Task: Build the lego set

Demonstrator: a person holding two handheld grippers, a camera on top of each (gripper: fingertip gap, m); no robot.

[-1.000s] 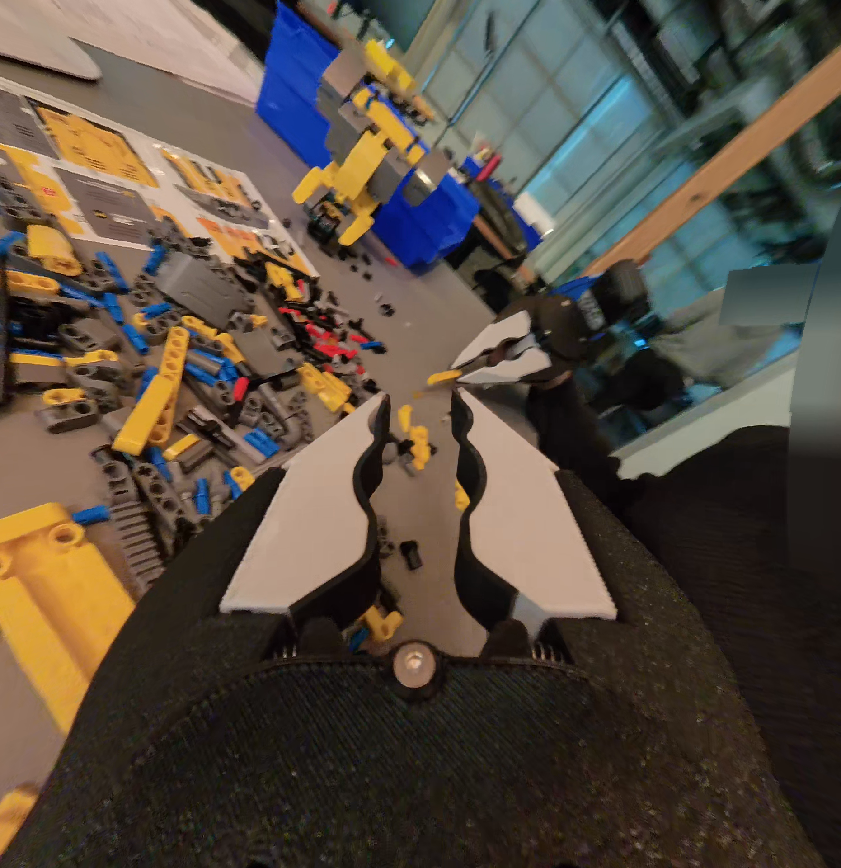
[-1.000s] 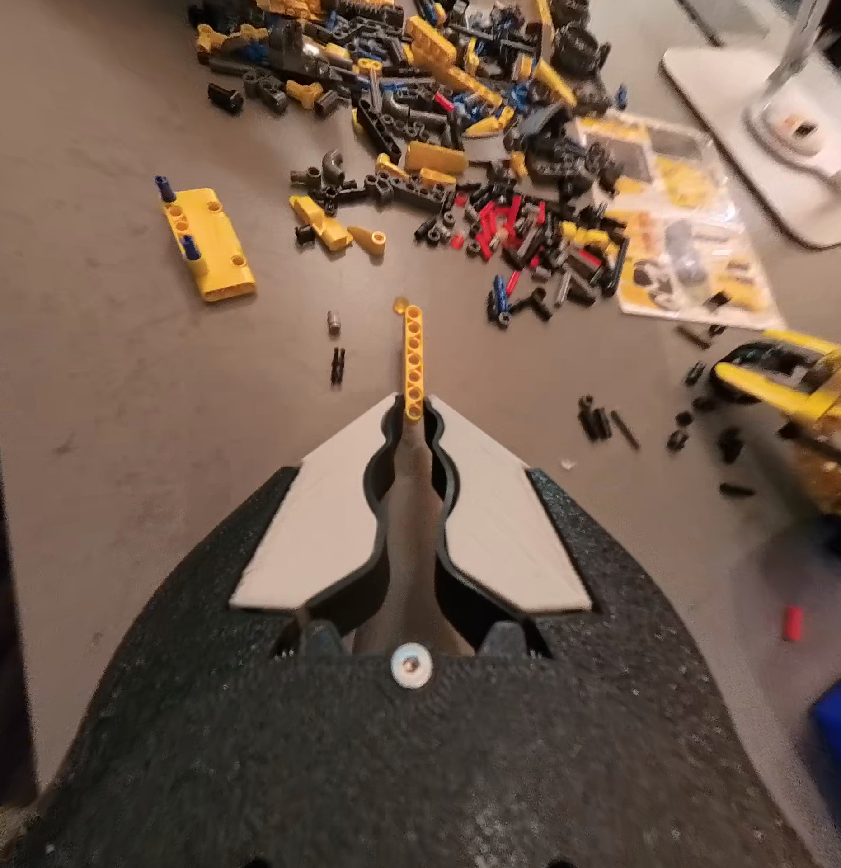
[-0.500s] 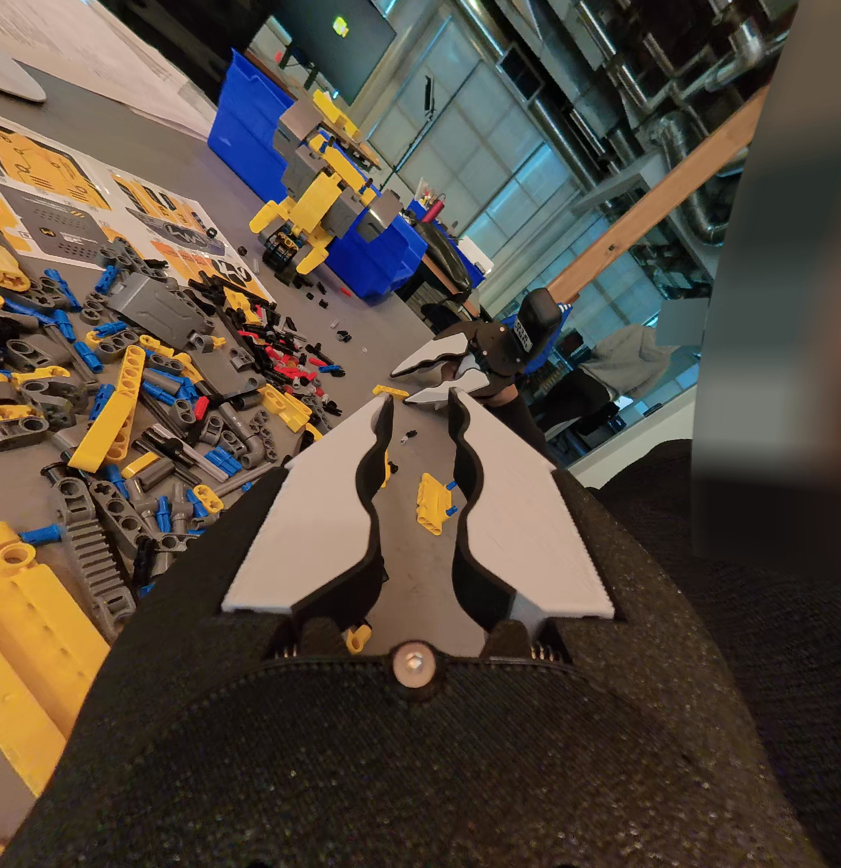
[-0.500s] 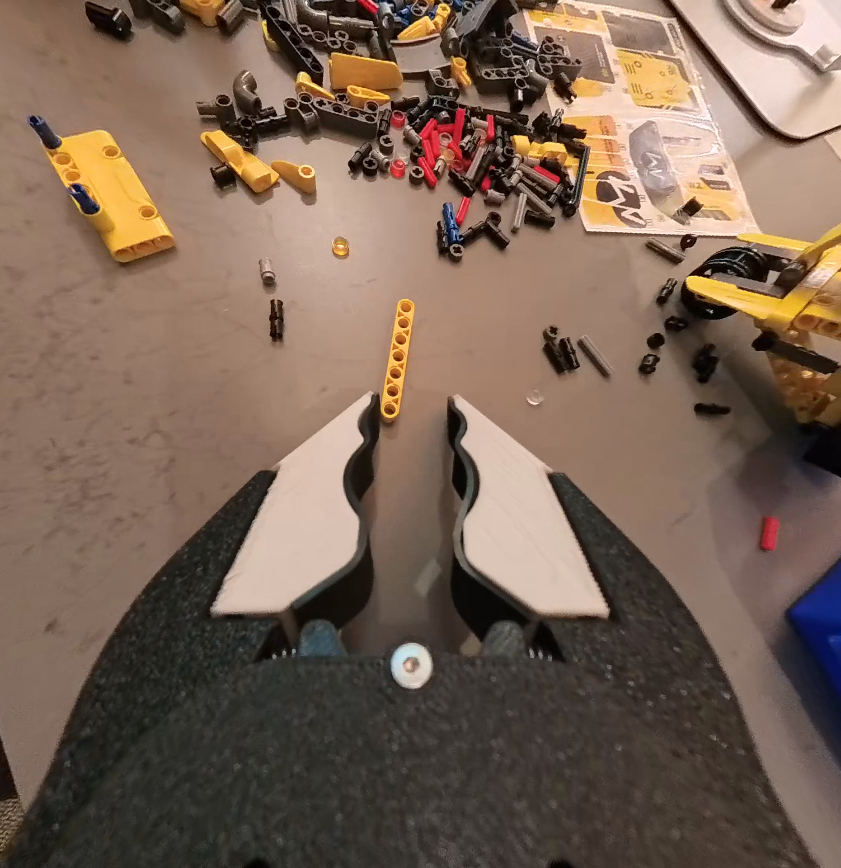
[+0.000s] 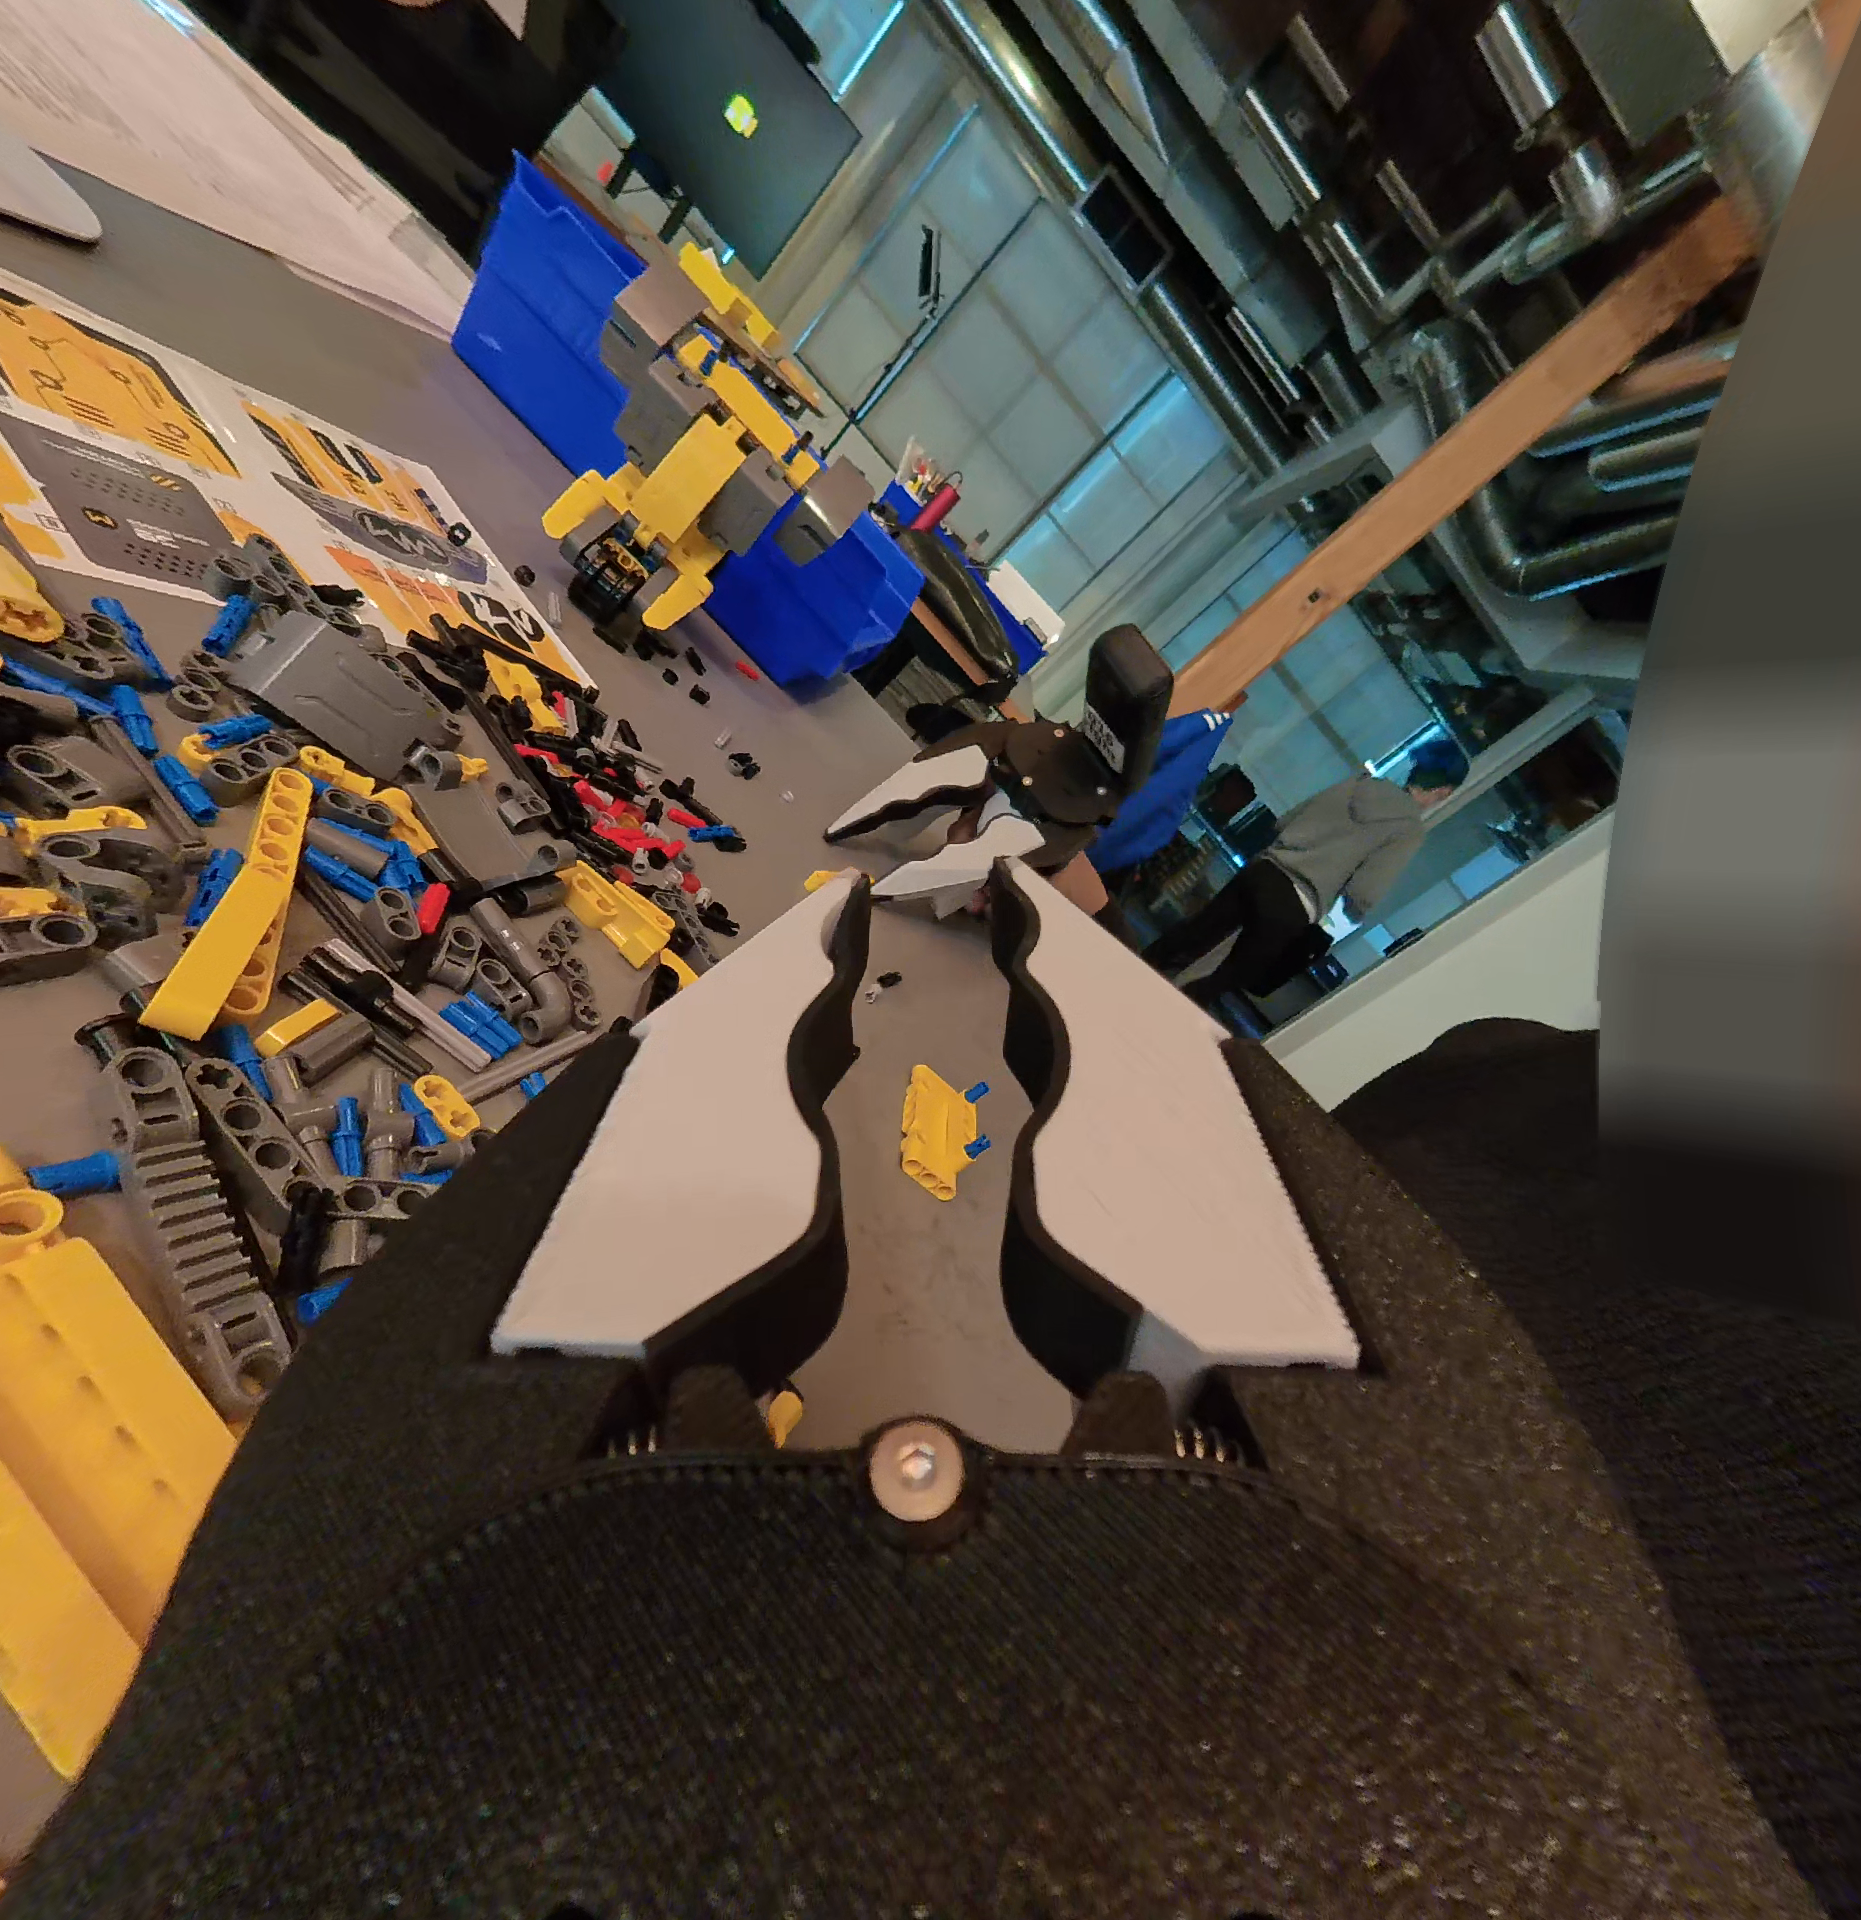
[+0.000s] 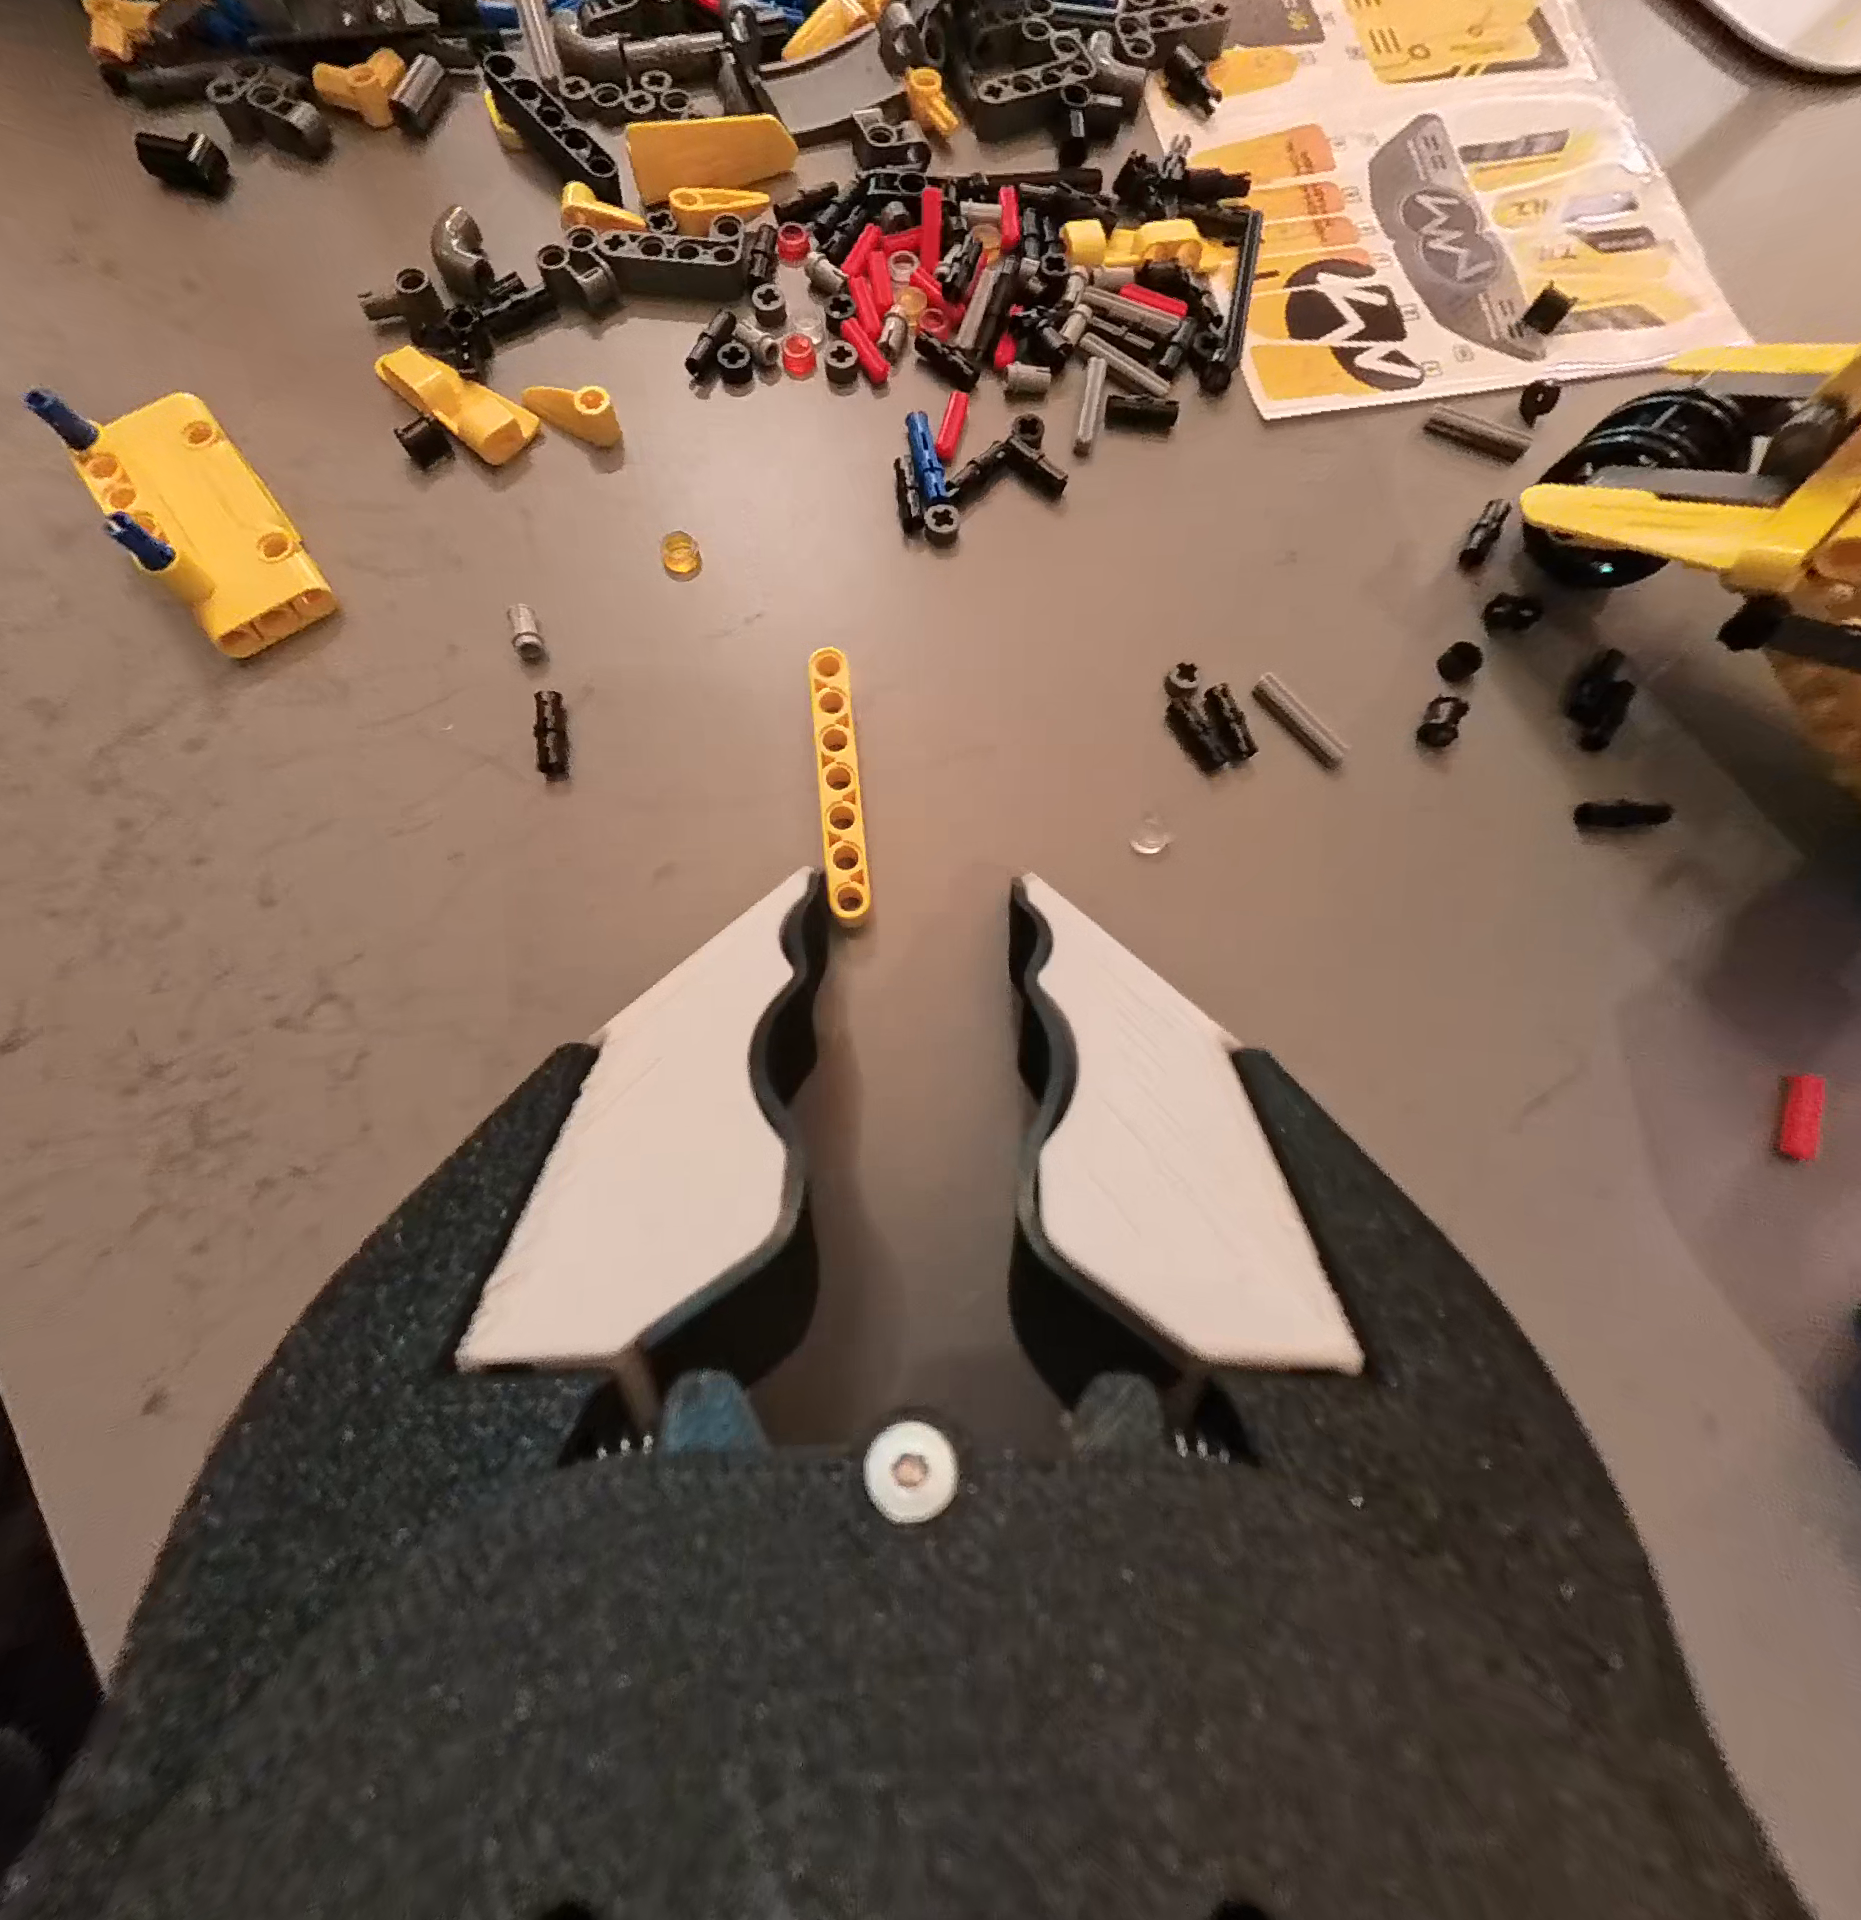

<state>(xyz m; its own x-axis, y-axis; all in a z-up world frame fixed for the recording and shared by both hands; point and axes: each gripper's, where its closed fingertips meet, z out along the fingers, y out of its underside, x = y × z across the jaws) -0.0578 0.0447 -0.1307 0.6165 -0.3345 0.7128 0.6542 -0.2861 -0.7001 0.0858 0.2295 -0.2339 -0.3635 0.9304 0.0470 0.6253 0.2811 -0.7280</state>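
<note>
Right claw (image 6: 921,899) is hanging wide open, empty, above the bench (image 6: 282,935); yellow beam (image 6: 841,784) is lying flat at 12 o'clock, its near end just beside the left fingertip. Left claw (image 5: 926,883) is also gaping, holding nothing, aimed over a yellow panel (image 5: 941,1132) with blue pins. Parts pile (image 6: 957,270) is sitting further out at 12; partial model (image 6: 1757,540) at 2 o'clock. Step, by judgement: part selection and staging. Next move is calling for re-centring on the beam, gripping it across its narrow width.
</note>
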